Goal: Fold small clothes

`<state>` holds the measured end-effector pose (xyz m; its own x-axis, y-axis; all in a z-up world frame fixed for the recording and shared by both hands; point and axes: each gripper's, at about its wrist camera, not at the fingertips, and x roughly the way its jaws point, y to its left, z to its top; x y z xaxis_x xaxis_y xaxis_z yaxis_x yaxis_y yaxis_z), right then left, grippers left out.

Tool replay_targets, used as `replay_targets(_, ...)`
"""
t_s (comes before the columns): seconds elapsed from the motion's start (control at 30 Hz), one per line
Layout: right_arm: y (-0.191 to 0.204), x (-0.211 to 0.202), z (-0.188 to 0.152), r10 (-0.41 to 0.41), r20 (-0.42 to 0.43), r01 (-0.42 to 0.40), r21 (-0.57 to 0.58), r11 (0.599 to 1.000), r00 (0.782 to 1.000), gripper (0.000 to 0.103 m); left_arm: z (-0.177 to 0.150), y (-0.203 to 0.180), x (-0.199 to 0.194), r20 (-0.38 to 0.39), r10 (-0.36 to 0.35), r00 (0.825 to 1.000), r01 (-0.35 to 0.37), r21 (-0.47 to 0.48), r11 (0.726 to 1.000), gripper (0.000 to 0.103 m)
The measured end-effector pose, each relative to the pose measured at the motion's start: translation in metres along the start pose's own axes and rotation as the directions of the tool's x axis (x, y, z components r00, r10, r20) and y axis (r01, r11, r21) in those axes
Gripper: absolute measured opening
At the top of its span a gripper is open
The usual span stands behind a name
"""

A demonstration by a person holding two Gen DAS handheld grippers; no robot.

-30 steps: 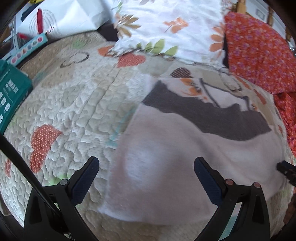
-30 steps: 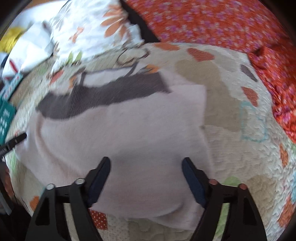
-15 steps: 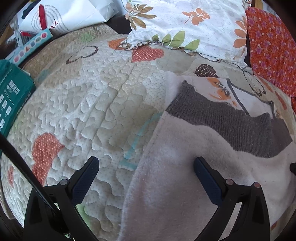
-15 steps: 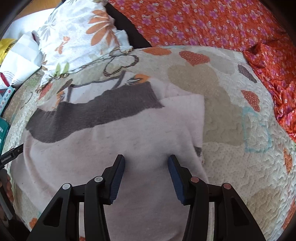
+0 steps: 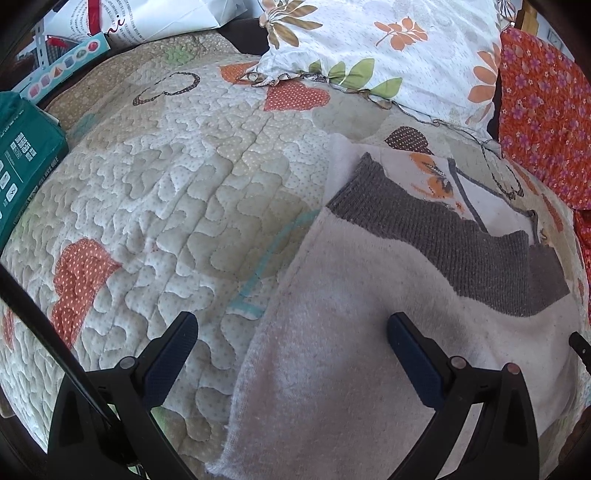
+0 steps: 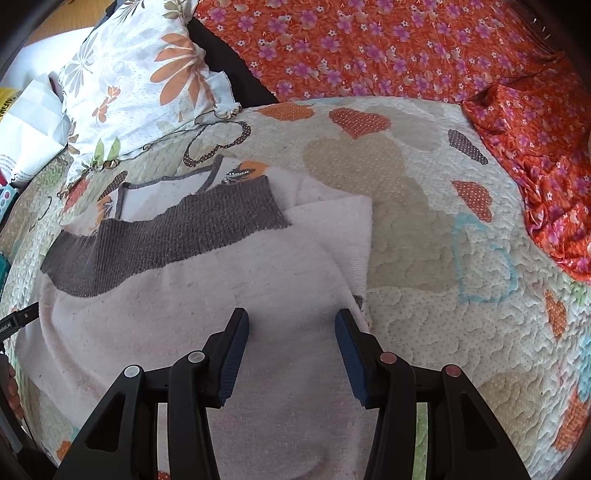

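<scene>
A small pale pink fleece garment lies spread on the quilted bedspread. A grey knitted band crosses its far part, with a white printed layer behind it. My left gripper is wide open low over the garment's left edge, one finger over the quilt and one over the fleece. My right gripper hovers over the garment near its right edge, jaws about half closed, pads pressing on nothing. A folded flap lies at the right side.
A flowered white pillow and an orange flowered cloth border the far side. A green box and a white paper bag sit at the left. Bare quilt stretches right of the garment.
The left gripper shifted left and lower, so the garment's left edge now runs between its fingers. The right jaws narrowed from wide to about half and came closer to the fleece.
</scene>
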<state>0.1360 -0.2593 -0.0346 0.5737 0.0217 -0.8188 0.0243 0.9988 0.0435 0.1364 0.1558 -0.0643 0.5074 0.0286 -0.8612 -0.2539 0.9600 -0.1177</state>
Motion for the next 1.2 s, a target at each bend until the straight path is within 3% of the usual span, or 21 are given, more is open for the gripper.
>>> replay_targets(0.57, -0.011, -0.007, 0.001, -0.054, 0.032, 0.051, 0.061, 0.997, 0.998, 0.059, -0.005, 0.002, -0.013, 0.009, -0.049, 0.999, 0.05, -0.029, 0.998, 0.102)
replay_targets(1.2, -0.015, -0.006, -0.001, -0.064, 0.023, 0.062, 0.08, 0.995, 0.998, 0.061, -0.004, 0.021, -0.012, -0.007, -0.054, 0.999, 0.053, -0.117, 0.992, 0.102)
